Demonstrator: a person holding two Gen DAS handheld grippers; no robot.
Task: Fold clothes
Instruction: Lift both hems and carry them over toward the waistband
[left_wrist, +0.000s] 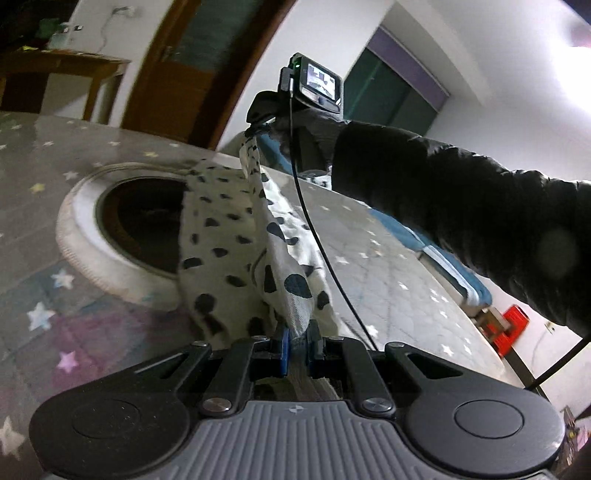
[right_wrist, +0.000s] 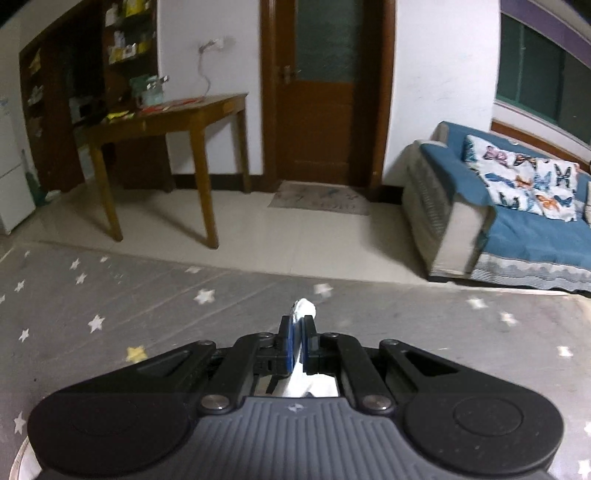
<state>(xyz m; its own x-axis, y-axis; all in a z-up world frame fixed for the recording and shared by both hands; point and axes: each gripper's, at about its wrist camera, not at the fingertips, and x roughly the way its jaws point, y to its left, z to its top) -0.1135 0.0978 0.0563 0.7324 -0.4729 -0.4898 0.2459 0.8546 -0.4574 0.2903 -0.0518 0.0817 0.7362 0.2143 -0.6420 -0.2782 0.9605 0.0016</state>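
Clamped between the left gripper (left_wrist: 296, 341) fingers, the spotted garment (left_wrist: 236, 236) hung stretched above the star-patterned mat (left_wrist: 44, 184) to the right gripper (right_wrist: 297, 334), likewise pinching white cloth, so a thin grip could probably slip under tension.

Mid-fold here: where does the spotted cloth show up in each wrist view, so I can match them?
Left wrist: spotted cloth fills the centre, stretched from left claw up to right claw.
Right wrist: only a white tip pokes from the claw.
Shared landmark: brown door.
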